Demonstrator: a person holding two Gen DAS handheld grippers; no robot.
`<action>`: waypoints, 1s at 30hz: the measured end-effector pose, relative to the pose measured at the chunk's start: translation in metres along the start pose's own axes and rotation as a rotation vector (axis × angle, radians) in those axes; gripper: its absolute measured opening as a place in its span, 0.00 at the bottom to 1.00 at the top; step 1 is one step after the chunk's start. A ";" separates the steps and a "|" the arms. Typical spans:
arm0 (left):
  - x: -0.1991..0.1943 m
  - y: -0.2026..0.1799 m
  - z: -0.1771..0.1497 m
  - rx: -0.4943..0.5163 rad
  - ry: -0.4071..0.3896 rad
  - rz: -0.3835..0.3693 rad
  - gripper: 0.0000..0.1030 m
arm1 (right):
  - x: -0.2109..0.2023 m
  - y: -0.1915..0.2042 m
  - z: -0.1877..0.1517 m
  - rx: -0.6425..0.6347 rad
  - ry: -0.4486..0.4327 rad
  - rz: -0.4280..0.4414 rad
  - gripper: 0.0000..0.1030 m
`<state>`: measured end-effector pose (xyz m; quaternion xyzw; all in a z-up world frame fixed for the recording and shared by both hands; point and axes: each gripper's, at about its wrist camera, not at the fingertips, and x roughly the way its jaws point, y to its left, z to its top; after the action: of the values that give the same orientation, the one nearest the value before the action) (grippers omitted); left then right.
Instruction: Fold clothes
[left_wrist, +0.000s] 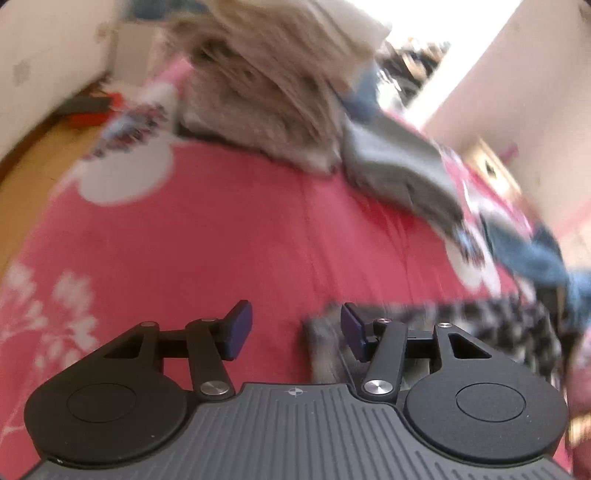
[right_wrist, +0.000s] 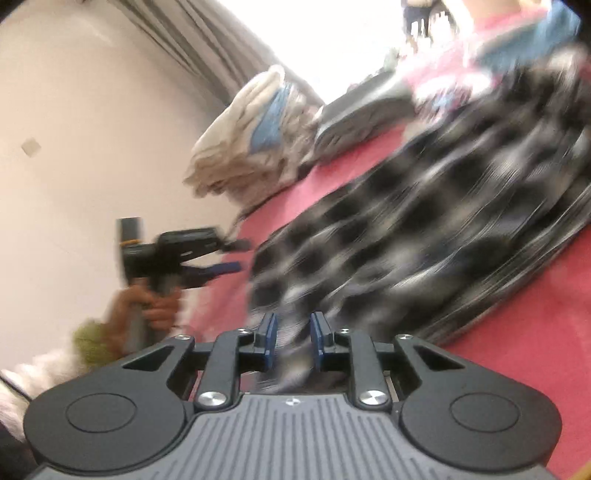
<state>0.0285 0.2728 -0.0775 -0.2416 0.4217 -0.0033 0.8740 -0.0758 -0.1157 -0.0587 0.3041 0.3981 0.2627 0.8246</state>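
Both views badly motion-blurred. Left gripper (left_wrist: 296, 330) hangs over the red bedsheet (left_wrist: 221, 240), jaws spread wide w/ only bare sheet showing between the blue pads; nothing pinched. Its right finger sits at the edge of the black-and-white checked garment (left_wrist: 480, 332), which lies along the lower right of the left wrist view; can't tell if pad and cloth touch. In the right wrist view that checked garment (right_wrist: 406, 221) runs diagonally across the sheet (right_wrist: 517, 350) from upper right down to the right gripper (right_wrist: 293, 338). Right gripper's jaws are partly apart, a bunched end of the checked cloth sits between the pads, but there's a visible gap each side, so not clearly squeezing it; blur makes contact hard to judge. Left gripper (right_wrist: 236, 254) also shows in the right wrist view, at the left, held in a hand (right_wrist: 147, 306), fingers parted, just beside the garment's near edge. Farther back on the bed: a beige-white pile of folded clothes (left_wrist: 266, 92) and next to it a grey folded item (left_wrist: 399, 166). Blue cloth (left_wrist: 532, 254) lies at right.
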 end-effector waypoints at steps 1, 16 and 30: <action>0.005 0.001 -0.002 -0.011 0.015 -0.004 0.51 | 0.006 -0.003 -0.004 0.056 0.033 0.025 0.23; 0.032 0.008 -0.003 -0.101 0.014 -0.085 0.07 | 0.055 -0.039 -0.059 0.494 0.153 0.142 0.05; 0.050 0.016 0.017 -0.079 -0.047 -0.142 0.00 | 0.047 -0.036 -0.077 0.375 0.138 0.052 0.05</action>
<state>0.0699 0.2833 -0.1123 -0.3053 0.3827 -0.0427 0.8709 -0.1064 -0.0858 -0.1459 0.4440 0.4875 0.2254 0.7172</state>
